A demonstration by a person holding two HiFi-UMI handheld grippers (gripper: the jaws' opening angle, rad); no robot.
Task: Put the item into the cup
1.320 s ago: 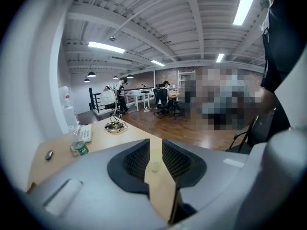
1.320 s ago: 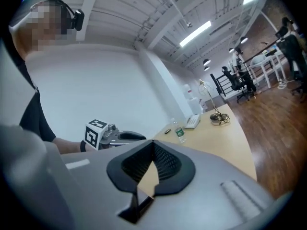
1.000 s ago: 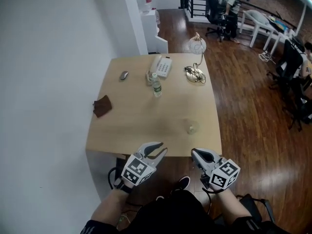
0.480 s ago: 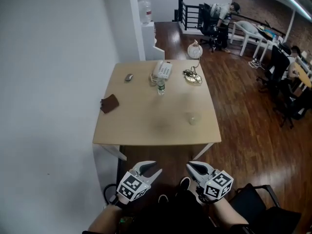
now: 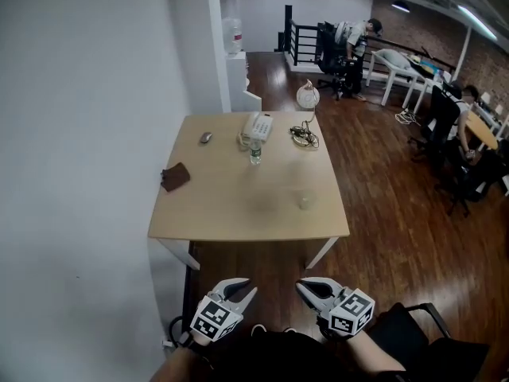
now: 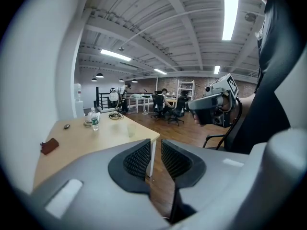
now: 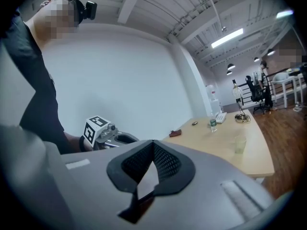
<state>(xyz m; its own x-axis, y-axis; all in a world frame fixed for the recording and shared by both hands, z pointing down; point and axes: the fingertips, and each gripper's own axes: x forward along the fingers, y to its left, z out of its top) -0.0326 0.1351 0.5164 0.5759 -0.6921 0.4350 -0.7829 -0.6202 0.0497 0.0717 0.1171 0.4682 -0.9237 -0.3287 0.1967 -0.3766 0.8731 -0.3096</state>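
Observation:
A clear plastic cup [image 5: 305, 201] stands empty near the right edge of the wooden table [image 5: 238, 213]; it also shows in the left gripper view [image 6: 130, 130] and the right gripper view [image 7: 239, 143]. Both grippers hang well short of the table's front edge, above the floor. My left gripper [image 5: 242, 290] has a narrow gap between its jaws, which are closing on nothing [image 6: 155, 143]. My right gripper [image 5: 302, 287] has its pads meeting at the tips, empty [image 7: 153, 145].
At the table's far end lie a small water bottle [image 5: 254, 151], a white phone [image 5: 256, 126], a mouse [image 5: 206, 138] and a tangle of cables [image 5: 304, 135]. A brown wallet [image 5: 175, 177] lies near the left edge. A white wall runs along the left; office chairs and people are far right.
The view has backed away from the table: both grippers, which were at its front edge, now hang farther back over the floor. The left jaws stand narrower.

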